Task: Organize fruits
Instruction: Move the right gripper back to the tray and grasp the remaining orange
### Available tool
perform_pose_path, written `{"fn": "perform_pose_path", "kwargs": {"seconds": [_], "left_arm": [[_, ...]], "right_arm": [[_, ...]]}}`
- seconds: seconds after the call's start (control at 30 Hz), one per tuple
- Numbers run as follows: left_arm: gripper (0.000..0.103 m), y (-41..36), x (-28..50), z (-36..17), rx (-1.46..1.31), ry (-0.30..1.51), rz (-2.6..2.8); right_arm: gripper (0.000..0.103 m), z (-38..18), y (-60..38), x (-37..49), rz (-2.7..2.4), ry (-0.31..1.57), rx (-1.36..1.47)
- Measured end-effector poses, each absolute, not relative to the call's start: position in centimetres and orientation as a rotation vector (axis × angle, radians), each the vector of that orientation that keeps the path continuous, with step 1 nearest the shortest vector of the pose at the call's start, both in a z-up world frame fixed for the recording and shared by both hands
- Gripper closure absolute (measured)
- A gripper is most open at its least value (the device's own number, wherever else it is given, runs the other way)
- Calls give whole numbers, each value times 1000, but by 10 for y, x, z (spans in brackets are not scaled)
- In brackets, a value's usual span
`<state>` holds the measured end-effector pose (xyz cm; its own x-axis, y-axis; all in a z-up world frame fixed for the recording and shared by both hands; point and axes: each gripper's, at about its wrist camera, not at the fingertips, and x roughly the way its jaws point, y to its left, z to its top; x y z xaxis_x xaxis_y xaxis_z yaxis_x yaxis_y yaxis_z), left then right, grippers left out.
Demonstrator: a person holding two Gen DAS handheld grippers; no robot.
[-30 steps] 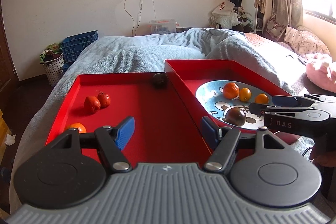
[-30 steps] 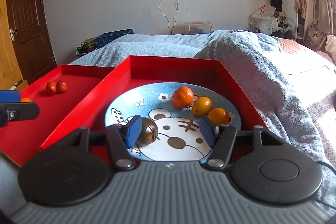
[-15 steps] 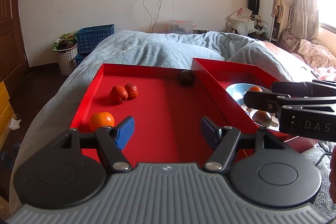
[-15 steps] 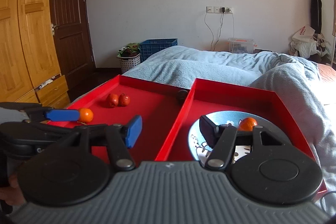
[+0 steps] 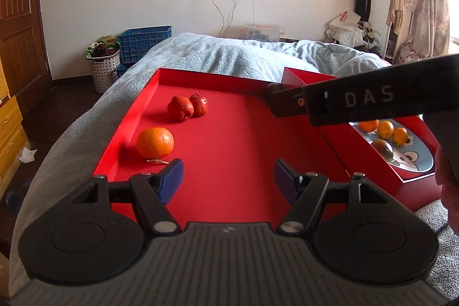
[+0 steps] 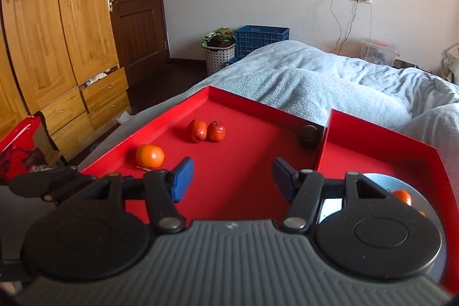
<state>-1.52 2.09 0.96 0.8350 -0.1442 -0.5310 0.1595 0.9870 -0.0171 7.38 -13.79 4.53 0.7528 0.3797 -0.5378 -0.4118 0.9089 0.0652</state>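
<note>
Blue-padded left gripper [image 5: 228, 181] hangs over the near edge of the big red tray [image 5: 238, 134], jaws parted, nothing between the pads, just bare red floor. Right gripper [image 6: 232, 177] likewise released and empty, pads apart over the same tray's floor; in the left wrist view its black body crosses in from 3 o'clock, printed DAS, with part of a hand [image 5: 449, 191] behind it. Orange [image 5: 155, 142] sits at about 10 o'clock from the left gripper, near its left pad but not touching, close to the tray's left wall, a small twig on the floor just in front of it. Two red fruits [image 5: 188, 106] further out at 11 o'clock, touching each other, one with a stem up. Dark round fruit [image 6: 309, 136] in the tray's far right corner, against the wall of the second red tray [image 6: 373, 159], at 1 o'clock from the right gripper. Second tray butts up to the first on the right and holds a blue cartoon plate [image 5: 416, 159]; on it three small orange fruits [image 5: 384, 129] in a row and one dark fruit [image 5: 383, 148] just in front of them. Both trays rest on a grey-blue blanket [image 5: 235, 53] on the bed. Beyond at 11 o'clock: blue crate [image 5: 145, 42], white laundry basket [image 5: 103, 68]. Wooden wardrobe [image 6: 43, 33] far left in the right wrist view.
</note>
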Motion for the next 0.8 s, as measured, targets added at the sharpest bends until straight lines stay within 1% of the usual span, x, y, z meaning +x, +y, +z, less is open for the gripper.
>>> {"fn": "perform_pose_path", "kwargs": {"seconds": [0.27,0.37,0.53,0.8], "left_arm": [[28,22,-15,7,29,541,-69],[21,25,-13,5,15,552,-66],[22,25,-8,-2,32,580,-46],[21,39,4,-9,-45,635,-46]], "right_arm": [[40,36,-108,95,528,661,-131],[40,35,-87,105,584,688,-186],[40,31,-48,118,723,740,-296],[40,26,-12,146,857,832,-395]]}}
